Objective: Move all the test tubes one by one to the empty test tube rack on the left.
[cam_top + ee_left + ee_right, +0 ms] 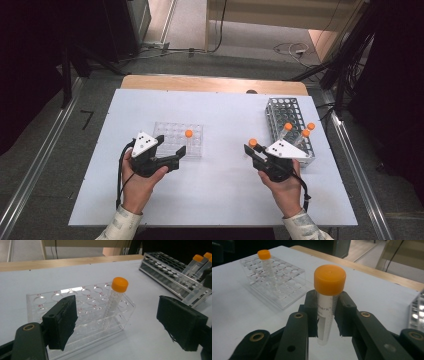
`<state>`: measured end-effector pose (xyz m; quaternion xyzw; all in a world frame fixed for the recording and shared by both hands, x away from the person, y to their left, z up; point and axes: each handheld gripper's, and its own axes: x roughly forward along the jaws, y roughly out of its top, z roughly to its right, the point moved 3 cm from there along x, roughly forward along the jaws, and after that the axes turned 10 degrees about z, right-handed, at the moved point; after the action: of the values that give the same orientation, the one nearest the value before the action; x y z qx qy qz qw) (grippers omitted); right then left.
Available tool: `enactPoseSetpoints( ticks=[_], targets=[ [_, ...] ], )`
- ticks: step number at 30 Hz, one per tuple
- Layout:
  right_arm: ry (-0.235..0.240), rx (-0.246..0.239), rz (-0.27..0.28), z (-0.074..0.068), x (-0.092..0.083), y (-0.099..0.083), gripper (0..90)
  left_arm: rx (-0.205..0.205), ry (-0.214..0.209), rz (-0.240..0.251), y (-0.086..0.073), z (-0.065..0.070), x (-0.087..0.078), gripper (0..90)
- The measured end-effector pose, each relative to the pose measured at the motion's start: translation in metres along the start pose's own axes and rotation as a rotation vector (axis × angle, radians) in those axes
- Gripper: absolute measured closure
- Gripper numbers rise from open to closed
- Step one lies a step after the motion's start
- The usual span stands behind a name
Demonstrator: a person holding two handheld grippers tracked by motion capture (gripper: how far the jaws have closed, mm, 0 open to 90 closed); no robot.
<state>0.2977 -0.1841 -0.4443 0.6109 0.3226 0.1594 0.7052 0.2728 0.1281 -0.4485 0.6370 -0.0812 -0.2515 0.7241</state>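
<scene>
The right tool (329,315) is clamped on a clear plastic tube with an orange screw cap (327,302); its two black jaws press the tube's sides just under the cap, and the tube stands upright between them, its rounded bottom hanging clear above the white surface (242,305). In the high view this tool (256,150) sits in the person's right hand (285,187), just to the left of the grey metal wire rack (287,112), where three more orange-capped tubes (287,129) lean in the near end.

The left tool (117,327) has its jaws spread wide with nothing between the pads. Just beyond them lies the clear acrylic rack with rows of round holes (50,298), and one orange-capped clear tube (116,297) stands in a hole near its right end, tilted slightly. From above, the left tool (177,159) rests against the near edge of that acrylic rack (170,131), held by the left hand (137,182)
</scene>
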Motion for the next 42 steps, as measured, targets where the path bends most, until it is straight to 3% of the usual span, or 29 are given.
enactPoseSetpoints(
  ticks=[8,13,23,37,42],
  targets=[
    [0.081,-0.004,-0.026,-0.026,0.019,-0.005,71.3,0.012,-0.040,0.013,0.005,0.015,-0.002,17.1],
    [0.124,-0.030,-0.039,-0.044,0.029,-0.007,71.3,0.026,-0.066,0.015,0.006,0.026,-0.003,17.6],
    [0.180,-0.053,-0.056,-0.069,0.047,-0.009,71.4,0.041,-0.101,0.012,0.006,0.037,-0.003,19.8],
    [0.246,-0.072,-0.062,-0.096,0.060,-0.009,71.3,0.048,-0.167,0.006,0.003,0.052,-0.002,31.3],
    [0.261,-0.069,-0.059,-0.105,0.063,-0.008,71.3,0.076,-0.188,-0.015,-0.001,0.056,0.001,37.8]
  ],
)
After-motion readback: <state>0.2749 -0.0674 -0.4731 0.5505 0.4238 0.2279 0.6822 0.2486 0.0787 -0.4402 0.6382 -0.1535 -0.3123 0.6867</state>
